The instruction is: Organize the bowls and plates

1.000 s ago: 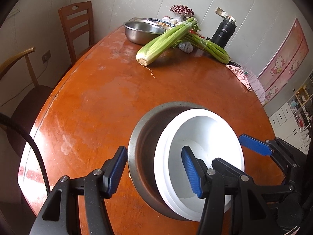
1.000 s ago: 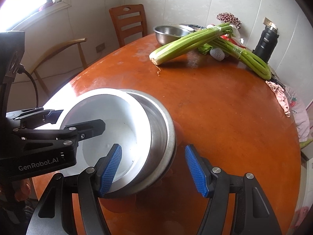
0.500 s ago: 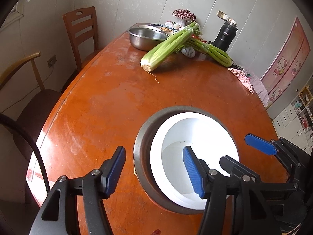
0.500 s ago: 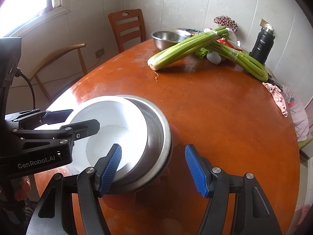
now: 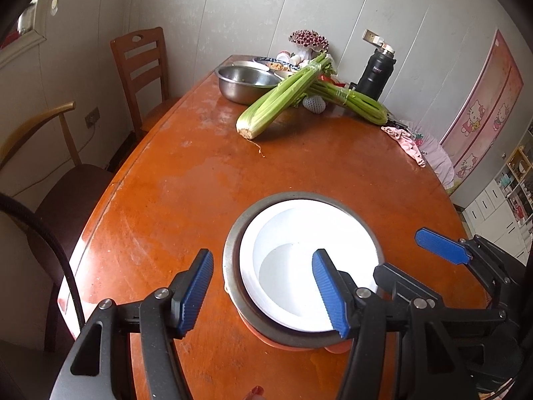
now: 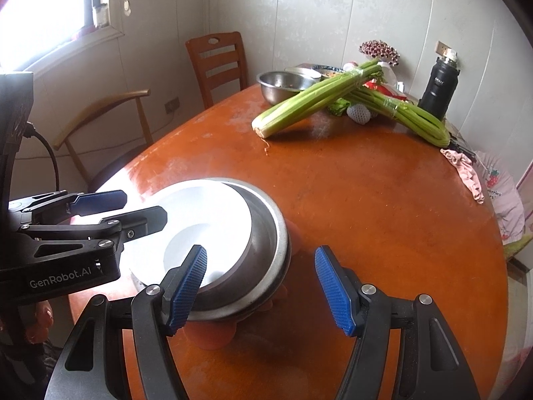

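A white bowl (image 5: 309,233) (image 6: 206,220) lies nested inside a steel bowl (image 5: 233,243) (image 6: 266,253) on the orange-brown table (image 5: 186,183). Something orange-red (image 6: 213,336) shows from under the steel bowl. My left gripper (image 5: 263,290) (image 6: 123,208) hovers open over the bowls' left rim, one pad outside the rim and one over the white bowl, neither pressing. My right gripper (image 6: 260,290) (image 5: 416,260) is open too, its fingers straddling the right rim from above without touching it.
At the table's far end lie two celery bunches (image 5: 283,100), another steel bowl (image 5: 248,83), a black flask (image 5: 376,73) and a pink cloth (image 5: 406,140). Wooden chairs (image 5: 143,63) stand along the left side. A cable (image 5: 66,266) hangs at the near left.
Both grippers have risen and drawn back from the bowls, which now look smaller. The white bowl, tilted against the steel bowl's right side before, now rests flatter inside it.
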{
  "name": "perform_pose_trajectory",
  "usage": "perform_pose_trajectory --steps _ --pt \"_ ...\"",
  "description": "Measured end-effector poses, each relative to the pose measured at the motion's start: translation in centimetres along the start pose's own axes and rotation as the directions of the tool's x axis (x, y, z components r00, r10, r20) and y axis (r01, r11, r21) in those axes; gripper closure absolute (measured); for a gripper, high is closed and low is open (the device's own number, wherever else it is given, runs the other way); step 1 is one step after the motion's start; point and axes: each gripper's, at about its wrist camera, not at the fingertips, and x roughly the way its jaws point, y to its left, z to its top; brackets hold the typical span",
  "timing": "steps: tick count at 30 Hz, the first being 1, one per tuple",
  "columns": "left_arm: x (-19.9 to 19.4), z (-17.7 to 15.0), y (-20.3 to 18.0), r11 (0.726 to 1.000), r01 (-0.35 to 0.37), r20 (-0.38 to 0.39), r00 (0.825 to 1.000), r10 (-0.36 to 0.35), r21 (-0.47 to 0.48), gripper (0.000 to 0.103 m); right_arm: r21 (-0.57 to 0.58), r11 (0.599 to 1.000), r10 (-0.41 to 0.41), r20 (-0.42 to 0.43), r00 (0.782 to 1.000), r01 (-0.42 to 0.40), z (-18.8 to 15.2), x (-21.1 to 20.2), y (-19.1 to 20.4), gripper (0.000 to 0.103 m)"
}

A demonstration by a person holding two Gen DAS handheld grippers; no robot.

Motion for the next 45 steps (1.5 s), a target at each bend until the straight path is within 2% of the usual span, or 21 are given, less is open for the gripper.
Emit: perform_pose_trajectory --steps 11,25,34,45 --pt "-3.2 -1.9 -2.9 0.999 -0.023 0.042 0.999 0.021 0.041 0.041 0.019 1.0 0.005 0.052 0.999 -0.006 -2.1 -3.8 -0.7 0.033" --pt "-6.0 -8.1 -6.1 0.996 -0.072 0.062 0.996 0.069 0.045 0.039 0.024 1.0 0.013 0.097 0.995 -0.015 -8.5 -8.6 -1.5 0.033" --pt "-7.1 -11.2 -7.6 0.994 -0.079 0.058 0.996 0.075 0.07 0.039 0.031 0.999 0.016 0.094 0.995 -0.019 -12.0 -10.2 -1.8 0.033" --pt "-7.4 -12.7 -7.3 0.993 -0.095 0.054 0.994 0.091 0.064 0.039 0.026 0.999 0.029 0.101 0.994 -0.032 -13.3 -11.0 -1.2 0.033"
